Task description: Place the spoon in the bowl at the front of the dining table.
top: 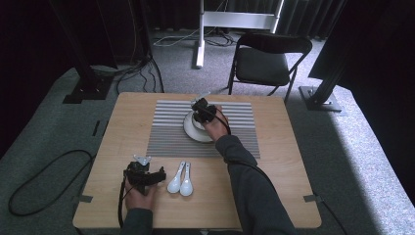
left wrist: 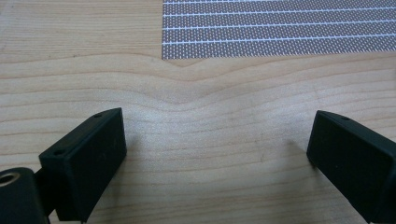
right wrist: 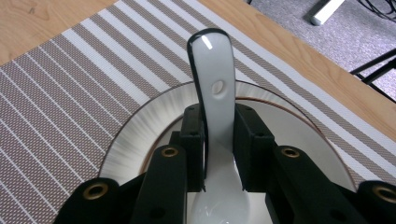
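Grey carpet surrounds the wooden table, where a striped placemat carries a white plate. My right gripper clamps a white spoon above that plate. My left gripper rests with jaws wide apart over bare wood, near two white spoons.

A recording studio or lab: black curtains, floor cables, rig stands, folding chair.

I see a glossy white ceramic spoon clamped in my right hand-held gripper, handle pointing to twelve o'clock above a white plate on the striped placemat. Two more white spoons lie side by side on the surface at six o'clock of the placemat.
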Motion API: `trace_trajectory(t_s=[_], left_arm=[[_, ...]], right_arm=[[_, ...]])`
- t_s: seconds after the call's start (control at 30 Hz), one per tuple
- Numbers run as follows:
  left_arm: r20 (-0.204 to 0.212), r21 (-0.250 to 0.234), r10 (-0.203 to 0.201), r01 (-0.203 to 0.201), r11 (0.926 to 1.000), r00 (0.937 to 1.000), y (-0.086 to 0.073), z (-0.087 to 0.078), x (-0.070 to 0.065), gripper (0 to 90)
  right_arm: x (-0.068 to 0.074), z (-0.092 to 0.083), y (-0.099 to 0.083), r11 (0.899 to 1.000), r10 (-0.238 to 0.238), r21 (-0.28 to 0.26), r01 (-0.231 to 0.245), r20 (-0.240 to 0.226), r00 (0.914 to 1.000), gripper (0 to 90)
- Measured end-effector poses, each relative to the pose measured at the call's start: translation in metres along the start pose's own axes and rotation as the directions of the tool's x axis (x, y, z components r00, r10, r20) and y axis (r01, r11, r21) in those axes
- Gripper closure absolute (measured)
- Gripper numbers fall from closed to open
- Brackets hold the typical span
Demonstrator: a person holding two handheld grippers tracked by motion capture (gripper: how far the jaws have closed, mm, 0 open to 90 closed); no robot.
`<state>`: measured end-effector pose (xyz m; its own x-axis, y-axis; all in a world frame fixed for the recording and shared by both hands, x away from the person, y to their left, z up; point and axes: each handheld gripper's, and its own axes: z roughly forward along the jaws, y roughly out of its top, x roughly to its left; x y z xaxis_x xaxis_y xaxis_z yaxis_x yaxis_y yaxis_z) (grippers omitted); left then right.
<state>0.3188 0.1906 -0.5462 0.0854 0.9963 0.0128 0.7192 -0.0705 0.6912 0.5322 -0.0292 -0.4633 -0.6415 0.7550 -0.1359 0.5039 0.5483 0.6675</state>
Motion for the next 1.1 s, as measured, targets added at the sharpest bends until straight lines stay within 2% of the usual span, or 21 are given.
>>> trace_trajectory(t_s=[0.33,0.7,0.87,0.93,1.1], left_arm=[[0.000,0.000,0.000,0.000,1.0000,1.0000,0.000,0.000,0.000,5.0],[-0.001,-0.002,-0.001,0.001,1.0000,1.0000,0.000,0.000,0.000,5.0],[0.000,-0.001,0.000,0.000,1.0000,1.0000,0.000,0.000,-0.001,5.0],[-0.001,-0.001,0.000,0.000,1.0000,1.0000,0.000,0.000,-0.001,5.0],[-0.002,-0.002,0.000,0.000,1.0000,1.0000,0.000,0.000,-0.001,5.0]], right_arm=[[0.002,0.008,-0.001,0.999,0.008,0.034,-0.008,-0.001,1.0000,75.4],[0.003,0.013,-0.006,0.998,-0.019,0.061,0.019,0.010,0.9998,75.0],[0.001,0.009,-0.007,0.998,-0.030,0.059,0.031,-0.009,0.9995,63.9],[0.000,0.004,-0.008,0.999,-0.025,0.044,0.026,-0.016,0.9996,58.0],[-0.007,-0.012,-0.009,1.000,-0.007,-0.012,0.007,-0.028,0.9996,52.9]])
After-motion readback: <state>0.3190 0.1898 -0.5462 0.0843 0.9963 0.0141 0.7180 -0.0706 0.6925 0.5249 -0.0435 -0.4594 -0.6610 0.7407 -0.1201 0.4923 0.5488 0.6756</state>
